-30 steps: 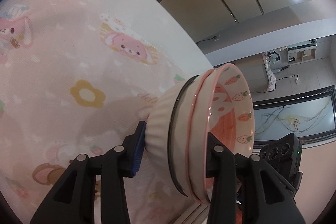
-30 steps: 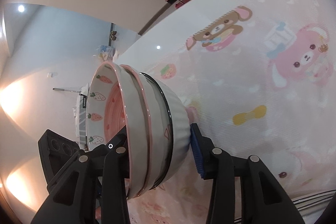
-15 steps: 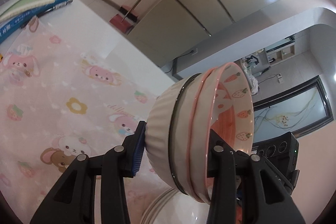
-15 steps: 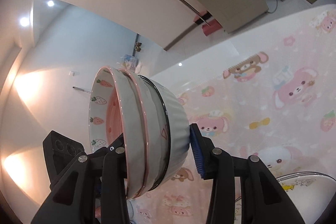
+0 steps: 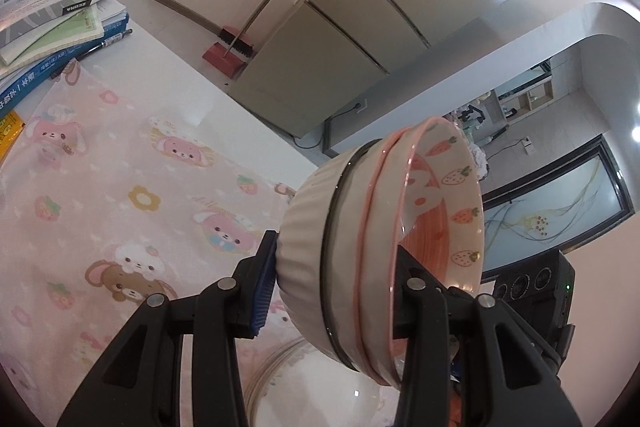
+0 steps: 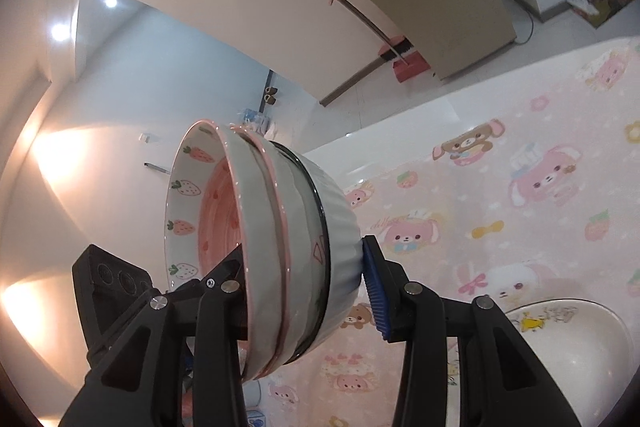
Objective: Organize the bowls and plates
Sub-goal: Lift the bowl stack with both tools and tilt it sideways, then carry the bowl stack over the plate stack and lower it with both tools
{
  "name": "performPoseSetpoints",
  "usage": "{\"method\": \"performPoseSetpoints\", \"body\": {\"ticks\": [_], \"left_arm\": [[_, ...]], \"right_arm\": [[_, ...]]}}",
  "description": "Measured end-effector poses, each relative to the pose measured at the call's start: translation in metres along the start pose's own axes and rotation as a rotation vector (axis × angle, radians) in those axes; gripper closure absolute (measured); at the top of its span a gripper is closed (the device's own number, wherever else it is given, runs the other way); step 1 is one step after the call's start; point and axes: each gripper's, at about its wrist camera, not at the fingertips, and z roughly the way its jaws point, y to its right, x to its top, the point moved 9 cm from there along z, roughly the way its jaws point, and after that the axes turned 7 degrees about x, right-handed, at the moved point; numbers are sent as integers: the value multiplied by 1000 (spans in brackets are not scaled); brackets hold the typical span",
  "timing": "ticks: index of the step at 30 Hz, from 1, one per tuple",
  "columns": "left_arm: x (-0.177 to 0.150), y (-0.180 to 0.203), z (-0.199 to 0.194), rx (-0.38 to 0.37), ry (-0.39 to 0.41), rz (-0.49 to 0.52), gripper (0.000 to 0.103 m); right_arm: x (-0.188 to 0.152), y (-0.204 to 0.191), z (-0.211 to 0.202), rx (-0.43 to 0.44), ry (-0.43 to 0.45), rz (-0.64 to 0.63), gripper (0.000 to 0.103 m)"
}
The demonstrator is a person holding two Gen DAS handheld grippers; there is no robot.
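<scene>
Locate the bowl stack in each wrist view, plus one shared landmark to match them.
Left wrist: bowl stack right of centre, clamped between the left gripper fingers, open side facing right.
Right wrist: bowl stack left of centre, clamped in the right gripper, open side facing left.
Shared landmark: red dustpan with broom, upper centre-left in the left view, upper right of centre in the right.

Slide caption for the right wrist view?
Right gripper clamps nested bowl stack sideways above pink cartoon tablecloth.

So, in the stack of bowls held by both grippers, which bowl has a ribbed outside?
The outermost white bowl, at the bottom of the stack. Its wall is ribbed with a dark rim; the bowls nested inside it are smooth with pink rims.
</scene>
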Motion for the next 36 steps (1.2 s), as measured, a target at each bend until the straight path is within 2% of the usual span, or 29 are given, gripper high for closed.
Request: {"method": "performPoseSetpoints", "body": {"ticks": [9,13,20,28,36], "left_arm": [[-38,51,-44,-58,1,99,63],[-64,62,-53,-38,7,112,63],[-106,79,-60,-64,-14,132,63],[-152,81,-48,-77,-73,137,63],[-169,73,-33,-30,-110,153,63]], "right_arm": [[-23,-24,-81,5,52,-53,60],[-39,-17,-105,-1,52,-29,60],[-66,-8,-154,-22,68,-42,60],[-93,20,-182,-59,73,-24,60],[-110,50,-175,-61,44,21,60]]}}
